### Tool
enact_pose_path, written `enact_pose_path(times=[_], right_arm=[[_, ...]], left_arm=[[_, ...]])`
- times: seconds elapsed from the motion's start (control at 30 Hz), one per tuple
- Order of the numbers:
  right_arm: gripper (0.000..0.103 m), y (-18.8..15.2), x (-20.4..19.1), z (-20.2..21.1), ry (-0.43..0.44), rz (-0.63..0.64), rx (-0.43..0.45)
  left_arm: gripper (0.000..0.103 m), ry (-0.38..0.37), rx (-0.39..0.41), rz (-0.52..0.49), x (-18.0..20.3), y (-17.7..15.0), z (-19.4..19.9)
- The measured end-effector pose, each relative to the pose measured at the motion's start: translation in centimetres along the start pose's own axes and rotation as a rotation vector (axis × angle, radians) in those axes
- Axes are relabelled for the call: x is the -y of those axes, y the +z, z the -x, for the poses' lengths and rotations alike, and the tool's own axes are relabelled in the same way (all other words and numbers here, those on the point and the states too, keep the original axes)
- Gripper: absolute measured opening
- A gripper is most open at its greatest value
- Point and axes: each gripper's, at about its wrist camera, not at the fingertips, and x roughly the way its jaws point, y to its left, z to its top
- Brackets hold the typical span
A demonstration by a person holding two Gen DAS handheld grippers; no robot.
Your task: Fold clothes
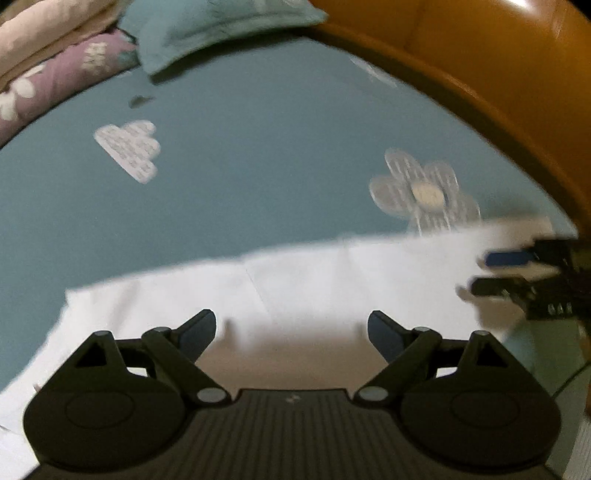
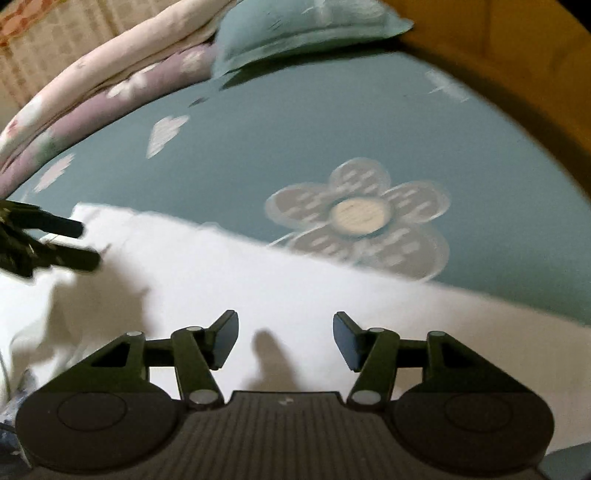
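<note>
Teal flowered bedsheet (image 2: 295, 147), teal pillow (image 2: 306, 29), folded quilts (image 2: 92, 88), wooden headboard (image 1: 498, 66).

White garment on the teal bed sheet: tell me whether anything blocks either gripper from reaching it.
Nothing visible does. The white cloth garment lies flat on the teal flower-print sheet, directly beneath the open left gripper and open right gripper; only their shadows fall on it.

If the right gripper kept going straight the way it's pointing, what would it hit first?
Most likely the white garment spread on the teal bedsheet; the right gripper is open and empty above it. Depth is hard to judge.
</note>
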Motion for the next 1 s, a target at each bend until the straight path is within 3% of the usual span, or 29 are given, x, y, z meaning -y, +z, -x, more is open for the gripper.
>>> enact_pose_path(times=[0.13, 0.2, 0.37, 0.4, 0.47, 0.53, 0.63, 0.77, 0.9, 1.0], right_arm=[[0.063, -1.2, 2.0, 0.1, 0.036, -0.061, 0.012], [0.063, -1.8, 4.9, 1.5, -0.033, -0.098, 0.034], [0.062, -3.9, 13.1, 5.5, -0.331, -0.277, 0.092], [0.056, -3.9, 13.6, 5.8, -0.327, -0.307, 0.095], [0.057, -4.0, 14.6, 6.4, -0.319, -0.367, 0.102], [0.061, -3.3, 13.0, 6.3, -0.338, -0.317, 0.076], [0.064, -2.7, 9.8, 6.0, -0.24, -0.247, 0.077], [0.068, -2.0, 4.5, 4.8, -0.131, -0.129, 0.062], [0.068, -1.6, 0.0, 2.7, -0.018, -0.046, 0.029], [0.068, -1.8, -2.1, 1.6, 0.022, -0.011, 0.001]], left_arm=[[0.089, 0.04, -0.072, 0.004, -0.1, -2.0, -2.2], [0.09, 0.042, -0.053, 0.015, -0.4, -1.9, -2.3], [0.093, 0.05, -0.058, 0.018, -0.1, -1.2, -2.8], [0.093, 0.05, -0.061, 0.026, -0.1, -1.0, -2.7], [0.091, 0.052, -0.063, 0.039, 0.0, -0.8, -2.2], [0.091, 0.056, -0.041, 0.038, 0.2, -0.9, -0.5], [0.092, 0.049, 0.005, 0.03, 0.0, -1.6, 2.3], [0.092, 0.08, 0.02, 0.131, -2.3, -3.8, 3.8], [0.092, 0.058, 0.011, 0.283, -5.9, -4.9, 2.5], [0.091, 0.077, -0.001, 0.31, -8.4, -4.3, -0.1]])
